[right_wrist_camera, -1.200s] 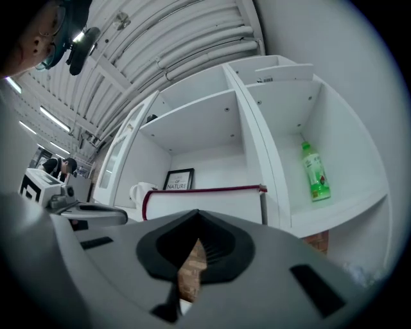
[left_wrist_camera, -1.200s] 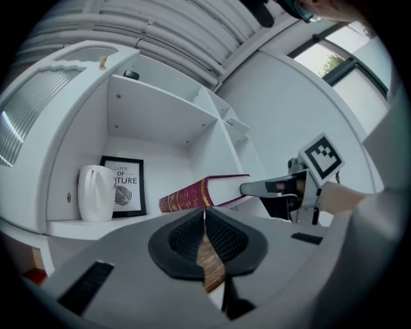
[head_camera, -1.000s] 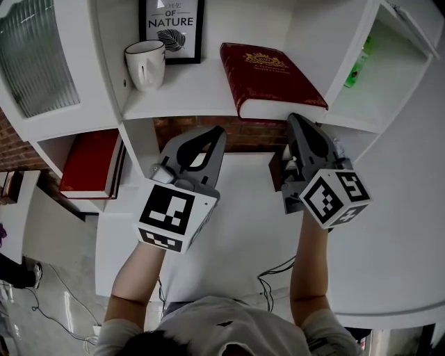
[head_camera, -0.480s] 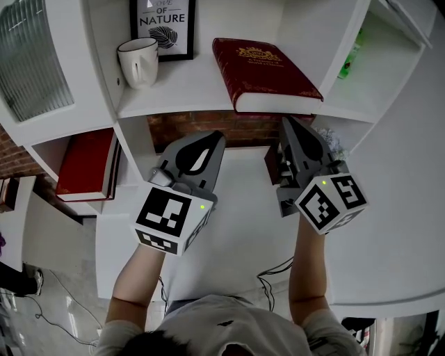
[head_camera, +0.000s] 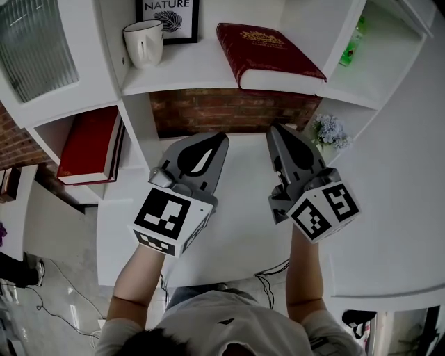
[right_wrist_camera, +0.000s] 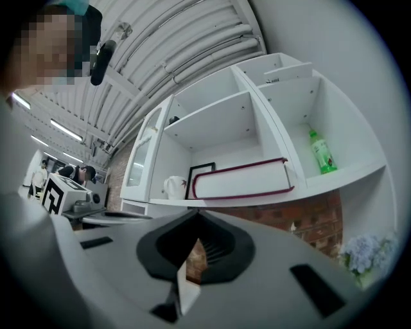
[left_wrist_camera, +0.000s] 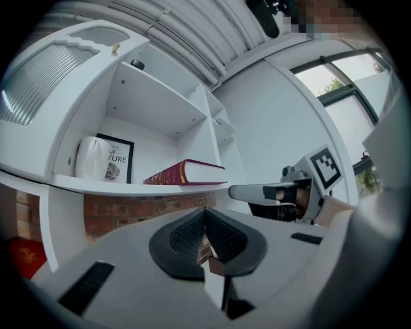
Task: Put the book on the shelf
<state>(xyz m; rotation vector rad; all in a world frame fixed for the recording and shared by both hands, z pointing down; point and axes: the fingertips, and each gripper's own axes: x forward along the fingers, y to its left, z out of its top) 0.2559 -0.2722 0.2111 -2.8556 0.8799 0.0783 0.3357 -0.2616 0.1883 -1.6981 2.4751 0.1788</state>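
Observation:
The dark red book [head_camera: 268,52] lies flat on the white shelf [head_camera: 188,80], its page edge facing out; it also shows in the left gripper view as the book [left_wrist_camera: 186,173] and in the right gripper view as the book [right_wrist_camera: 241,180]. Nothing touches it. My left gripper [head_camera: 221,139] is shut and empty, below and in front of the shelf over the white table [head_camera: 240,229]. My right gripper [head_camera: 274,132] is shut and empty beside it, below the book's front edge. The left gripper [left_wrist_camera: 205,212] and the right gripper [right_wrist_camera: 196,215] have their jaws pressed together.
A white mug [head_camera: 142,42] and a framed print [head_camera: 167,14] stand left of the book. A second red book [head_camera: 90,149] lies in the lower left compartment. A green bottle [head_camera: 354,49] and pale flowers [head_camera: 330,131] are at the right. Brick wall [head_camera: 222,111] lies under the shelf.
Both grippers have drawn back from the shelf edge toward the person and sunk a little. The book has stayed on the shelf. Both grippers remain shut.

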